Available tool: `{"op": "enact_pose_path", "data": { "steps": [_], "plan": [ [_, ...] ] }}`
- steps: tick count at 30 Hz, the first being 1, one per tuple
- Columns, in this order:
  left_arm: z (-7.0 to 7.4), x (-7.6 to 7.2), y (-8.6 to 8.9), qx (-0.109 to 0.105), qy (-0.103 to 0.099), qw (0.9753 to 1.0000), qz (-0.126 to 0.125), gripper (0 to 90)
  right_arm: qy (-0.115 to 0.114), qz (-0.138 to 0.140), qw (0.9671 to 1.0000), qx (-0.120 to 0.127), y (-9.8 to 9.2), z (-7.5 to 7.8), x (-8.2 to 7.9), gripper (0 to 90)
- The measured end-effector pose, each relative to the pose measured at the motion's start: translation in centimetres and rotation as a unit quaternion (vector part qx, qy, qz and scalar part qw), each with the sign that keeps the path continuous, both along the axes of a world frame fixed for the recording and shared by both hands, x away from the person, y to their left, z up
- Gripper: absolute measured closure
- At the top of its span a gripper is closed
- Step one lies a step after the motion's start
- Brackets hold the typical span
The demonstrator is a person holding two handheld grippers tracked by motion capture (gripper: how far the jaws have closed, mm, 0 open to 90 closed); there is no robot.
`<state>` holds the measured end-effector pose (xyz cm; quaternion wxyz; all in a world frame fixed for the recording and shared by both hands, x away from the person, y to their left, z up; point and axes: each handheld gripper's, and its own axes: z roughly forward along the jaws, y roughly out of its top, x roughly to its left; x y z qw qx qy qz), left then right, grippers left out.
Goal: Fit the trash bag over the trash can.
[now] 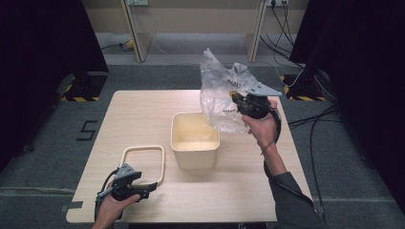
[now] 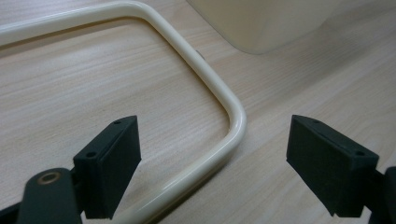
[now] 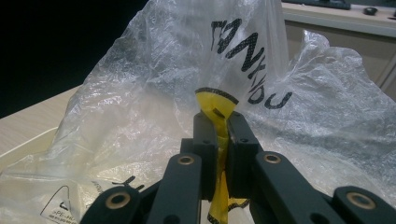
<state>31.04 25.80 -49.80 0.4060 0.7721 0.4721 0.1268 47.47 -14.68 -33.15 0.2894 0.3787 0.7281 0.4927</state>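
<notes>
Resting table (image 1: pixel 143 109): light wood, carries all.
Bag (image 1: pixel 220 93): clear plastic, raised over far right, draping onto the bin's far rim.
Bin (image 1: pixel 195 139): cream, mid-surface.
Frame (image 1: pixel 143 162): cream loop, near left edge.
Right gripper (image 3: pixel 217 135): jaws pinching bag.
Left gripper (image 2: pixel 212 161): jaws spread astride frame's corner.

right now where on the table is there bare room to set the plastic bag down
Bare wood lies along the far left of the light wooden table, behind the cream rectangular frame, and along the near edge right of the cream square bin. The middle is crowded.
</notes>
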Motion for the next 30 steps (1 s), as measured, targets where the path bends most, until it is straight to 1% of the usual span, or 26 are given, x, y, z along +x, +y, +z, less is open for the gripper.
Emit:
{"op": "enact_pose_path", "data": {
  "steps": [2, 3, 4, 5, 6, 8, 10, 11, 12, 13, 14, 15, 16, 17, 18, 19, 20, 21, 22, 23, 25, 27, 28, 30],
  "plan": [
    [0.1, 0.0, 0.0, -0.002, -0.004, 1.0, 0.0, 17.2, -0.003, 0.007, 0.9999, -0.011, 1.3, 0.0, 0.2, 84.7],
    [0.1, 0.0, 0.0, -0.005, -0.005, 1.0, 0.0, 17.2, -0.002, 0.013, 0.9998, -0.013, 2.5, -0.1, 0.4, 84.7],
    [0.2, 0.0, 0.0, -0.004, -0.004, 1.0, -0.001, 17.2, -0.002, 0.013, 0.9998, -0.013, 2.5, -0.1, 0.4, 84.7],
    [0.2, 0.0, 0.1, -0.005, -0.003, 1.0, -0.001, 17.2, -0.002, 0.021, 0.9995, -0.024, 3.8, -0.4, 0.5, 84.7],
    [0.2, 0.0, 0.1, -0.009, -0.002, 1.0, -0.001, 17.2, -0.002, 0.021, 0.9995, -0.024, 3.8, -0.4, 0.5, 84.7],
    [0.4, 0.1, 0.1, -0.024, -0.005, 0.9997, 0.001, 17.2, -0.003, 0.029, 0.9989, -0.036, 5.1, -0.8, 0.5, 84.8],
    [0.6, 0.0, 0.2, -0.027, -0.006, 0.9996, -0.001, 17.2, -0.004, 0.038, 0.9979, -0.052, 6.4, -1.2, 0.4, 84.7],
    [0.6, 0.0, 0.2, -0.029, -0.007, 0.9996, -0.001, 17.2, -0.004, 0.049, 0.9964, -0.069, 7.6, -1.7, 0.3, 84.6],
    [0.6, 0.0, 0.2, -0.032, -0.006, 0.9995, -0.001, 17.2, -0.004, 0.049, 0.9964, -0.069, 7.6, -1.7, 0.3, 84.6],
    [0.8, 0.0, 0.3, -0.038, -0.007, 0.9993, 0.0, 17.2, 0.0, 0.065, 0.9944, -0.083, 8.7, -2.3, 0.1, 84.4],
    [0.8, 0.0, 0.3, -0.04, -0.009, 0.9992, -0.001, 17.2, 0.0, 0.065, 0.9944, -0.083, 8.7, -2.3, 0.1, 84.4],
    [0.9, 0.0, 0.3, -0.038, -0.009, 0.9992, -0.002, 17.2, 0.008, 0.079, 0.9926, -0.092, 9.4, -2.9, -0.1, 84.4],
    [0.9, 0.0, 0.2, -0.038, -0.009, 0.9993, -0.004, 17.2, 0.012, 0.087, 0.9915, -0.096, 9.7, -3.2, -0.2, 84.4],
    [0.9, 0.0, 0.2, -0.038, -0.009, 0.9993, -0.004, 17.3, 0.012, 0.087, 0.9915, -0.096, 9.7, -3.2, -0.2, 84.4],
    [1.0, 0.0, 0.2, -0.04, -0.008, 0.9992, -0.004, 17.3, 0.017, 0.092, 0.991, -0.096, 9.9, -3.4, -0.3, 84.3],
    [1.0, 0.1, 0.2, -0.044, -0.009, 0.999, -0.004, 17.2, 0.024, 0.101, 0.9904, -0.091, 10.1, -3.7, -0.6, 84.3],
    [1.1, 0.2, 0.1, -0.047, -0.01, 0.9988, -0.004, 17.2, 0.028, 0.116, 0.9884, -0.094, 10.5, -4.0, -1.1, 84.3],
    [1.2, 0.3, 0.1, -0.049, -0.009, 0.9987, -0.004, 17.2, 0.028, 0.116, 0.9884, -0.094, 10.5, -4.0, -1.1, 84.3],
    [1.3, 0.4, 0.2, -0.055, -0.011, 0.9984, -0.004, 17.2, 0.029, 0.121, 0.9876, -0.096, 10.7, -4.0, -1.2, 84.2],
    [1.6, 0.7, 0.2, -0.063, -0.015, 0.9979, 0.0, 17.3, 0.03, 0.126, 0.9867, -0.098, 10.8, -4.1, -1.4, 84.2],
    [2.0, 1.3, 0.1, -0.071, -0.021, 0.9972, 0.001, 17.3, 0.031, 0.136, 0.9851, -0.101, 11.1, -4.2, -1.9, 84.1],
    [2.8, 2.3, 0.1, -0.084, -0.027, 0.9961, 0.003, 17.3, 0.037, 0.145, 0.9834, -0.104, 11.3, -4.4, -2.2, 84.1],
    [3.4, 2.8, 0.0, -0.093, -0.032, 0.9951, 0.002, 17.4, 0.037, 0.148, 0.9827, -0.105, 11.3, -4.5, -2.3, 84.1],
    [4.8, 3.9, -0.2, -0.109, -0.045, 0.993, 0.001, 17.5, 0.051, 0.159, 0.9809, -0.101, 11.4, -4.8, -2.6, 84.1]
  ]
}}
